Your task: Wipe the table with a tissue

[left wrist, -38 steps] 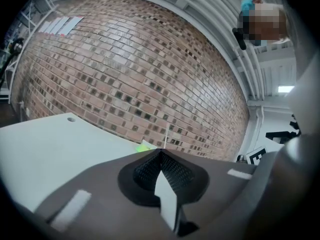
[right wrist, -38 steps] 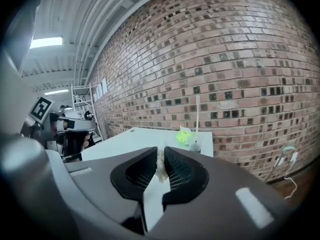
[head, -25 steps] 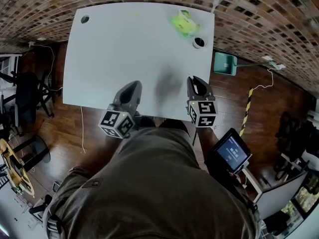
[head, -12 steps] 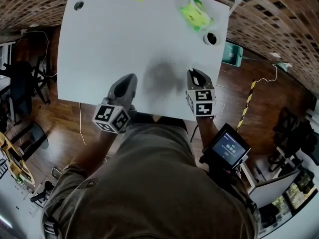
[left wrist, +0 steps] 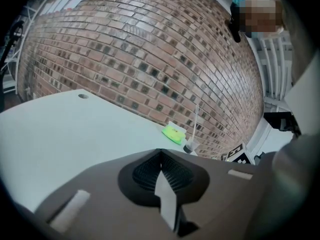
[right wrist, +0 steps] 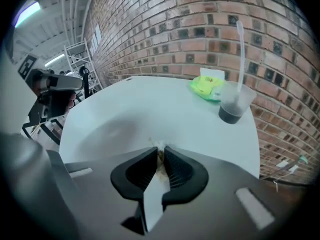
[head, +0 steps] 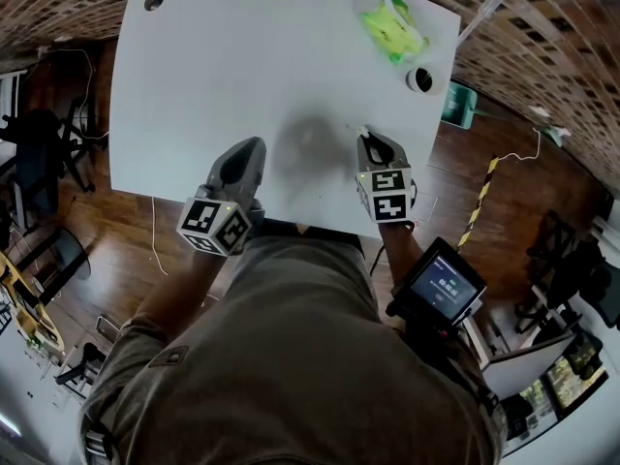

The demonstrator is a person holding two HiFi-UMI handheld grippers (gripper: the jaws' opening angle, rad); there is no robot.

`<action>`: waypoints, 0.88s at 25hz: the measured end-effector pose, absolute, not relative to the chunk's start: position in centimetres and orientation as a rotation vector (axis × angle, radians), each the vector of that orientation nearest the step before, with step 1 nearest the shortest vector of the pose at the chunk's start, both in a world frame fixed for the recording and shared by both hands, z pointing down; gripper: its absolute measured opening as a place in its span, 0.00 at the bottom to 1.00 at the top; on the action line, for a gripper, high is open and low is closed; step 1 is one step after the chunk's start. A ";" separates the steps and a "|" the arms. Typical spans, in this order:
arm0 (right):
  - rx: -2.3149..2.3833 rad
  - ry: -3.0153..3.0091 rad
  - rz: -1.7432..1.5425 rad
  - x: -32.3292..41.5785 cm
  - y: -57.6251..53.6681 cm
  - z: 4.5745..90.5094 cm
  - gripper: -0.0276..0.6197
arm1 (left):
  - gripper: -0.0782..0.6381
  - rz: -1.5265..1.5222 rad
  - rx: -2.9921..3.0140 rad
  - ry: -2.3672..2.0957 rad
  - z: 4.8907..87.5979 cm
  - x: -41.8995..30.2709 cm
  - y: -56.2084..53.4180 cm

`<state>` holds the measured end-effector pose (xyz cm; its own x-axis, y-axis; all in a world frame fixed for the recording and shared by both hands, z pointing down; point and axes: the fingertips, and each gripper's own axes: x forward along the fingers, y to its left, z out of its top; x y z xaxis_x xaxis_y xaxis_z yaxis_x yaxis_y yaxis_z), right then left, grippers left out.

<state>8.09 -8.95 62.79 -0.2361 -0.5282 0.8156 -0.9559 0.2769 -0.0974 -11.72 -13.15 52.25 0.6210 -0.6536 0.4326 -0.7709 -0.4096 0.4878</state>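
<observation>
A white table [head: 223, 56] fills the upper head view. My right gripper [head: 373, 141] hangs over the table's near right part, shut on a small crumpled tissue [right wrist: 158, 148] with a brownish stain; a white bit of the tissue [head: 362, 131] pokes past the tips. My left gripper [head: 247, 149] is over the near edge, its jaws [left wrist: 160, 154] shut with nothing between them. A green tissue pack [head: 394, 29] lies at the far right corner, also seen in the right gripper view [right wrist: 209, 88].
A clear cup with a straw [head: 419, 78] and dark liquid [right wrist: 231, 115] stands beside the green pack. A cable hole [head: 154, 1] marks the far left corner. A teal dustpan [head: 457, 103], a screen [head: 441, 289] and chairs [head: 39, 153] surround the table.
Both grippers have crept a little further in over the table's near edge. The right one stays shut on the tissue, whose tip now shows in the head view.
</observation>
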 end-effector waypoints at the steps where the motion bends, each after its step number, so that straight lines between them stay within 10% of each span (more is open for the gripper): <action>1: 1.319 -1.890 0.809 7.4 -9.1 62.8 0.12 | 0.11 0.225 2.176 -1.116 52.2 -11.8 -13.3; 22: 1.346 -1.846 0.781 9.4 -11.9 63.1 0.12 | 0.11 0.187 2.171 -1.162 50.8 -13.3 -13.8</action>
<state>9.36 -11.88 63.05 -0.2040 -0.5300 0.8231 -0.9597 0.2741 -0.0614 -13.33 -13.84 50.85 0.5952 -0.6903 0.4113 -0.7844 -0.3882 0.4837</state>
